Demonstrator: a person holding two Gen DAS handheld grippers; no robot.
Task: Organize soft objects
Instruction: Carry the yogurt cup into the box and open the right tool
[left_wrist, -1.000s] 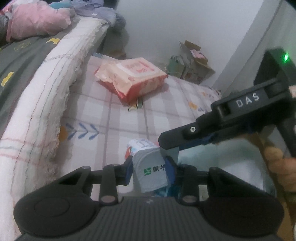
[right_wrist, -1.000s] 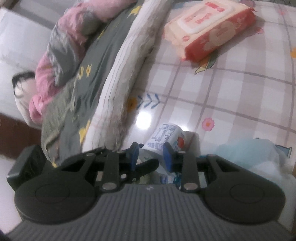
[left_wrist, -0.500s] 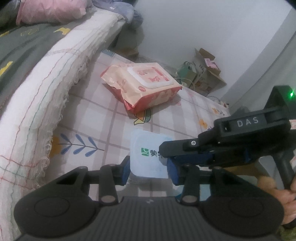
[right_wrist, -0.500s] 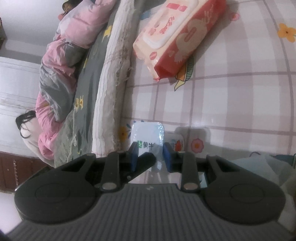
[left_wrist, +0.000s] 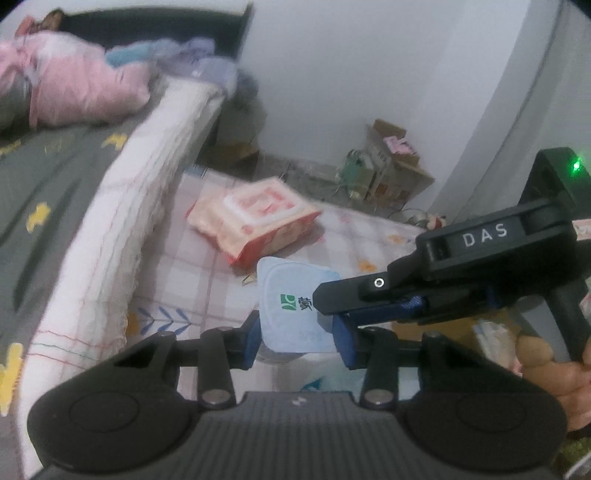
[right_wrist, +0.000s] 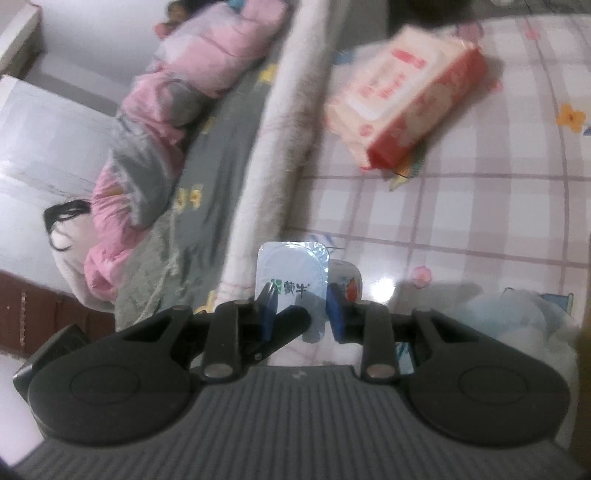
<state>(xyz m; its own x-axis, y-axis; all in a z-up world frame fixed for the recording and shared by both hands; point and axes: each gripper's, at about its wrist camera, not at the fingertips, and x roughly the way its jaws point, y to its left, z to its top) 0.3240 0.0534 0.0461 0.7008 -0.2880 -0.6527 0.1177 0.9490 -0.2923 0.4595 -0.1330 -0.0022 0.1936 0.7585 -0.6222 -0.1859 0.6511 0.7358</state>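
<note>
left claw (left_wrist: 295, 338): clamped on the sides of the yogurt cup (left_wrist: 293, 308), which sits right between its blue pads, foil lid tipped up toward the camera

right claw (left_wrist: 328, 310): comes in from the right of the cup; its tip overlaps the lid's right edge, and from its own camera (right_wrist: 301, 310) the cup is dead centre between the pads. Looks pinched on it, though I can't be fully sure of contact

who's nearer: basically a tie, both claws are on the cup, so I'd guess it's a handover or a two-handed carry

cup's long axis: roughly along the left claw's fingers, lid end farthest out

wipes pack (left_wrist: 255, 223): beyond the cup, well apart, flat on the checked mat (left_wrist: 207, 273), long side slanting up to the right

bed (left_wrist: 110, 206): left of the cup, running off into the distance
</note>
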